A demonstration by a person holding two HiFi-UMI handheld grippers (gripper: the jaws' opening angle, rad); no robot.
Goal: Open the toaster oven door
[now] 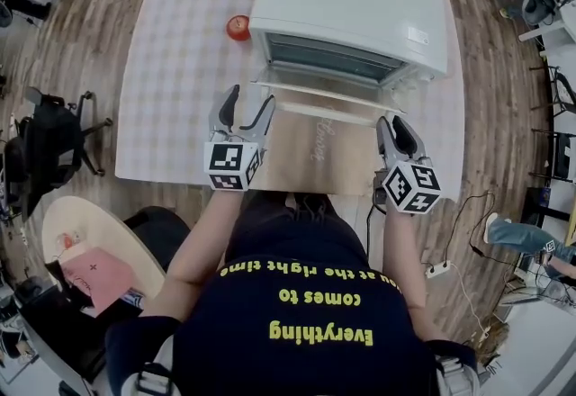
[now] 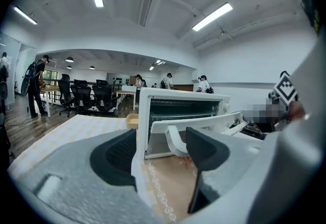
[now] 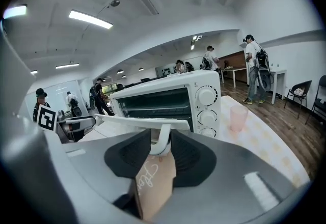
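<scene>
The white toaster oven stands at the back of the table with its door swung down nearly flat. Along the door's front edge runs a white handle. My right gripper is at the handle's right end; in the right gripper view the handle's curved post sits pinched between both dark pads. My left gripper hangs open just off the door's left corner. In the left gripper view the handle's left post shows beyond the wide-apart jaws, apart from them.
A brown mat lies under the door on the checked tablecloth. A small red object sits left of the oven, a pink cup at its right. Office chairs stand left of the table, and a power strip lies on the floor.
</scene>
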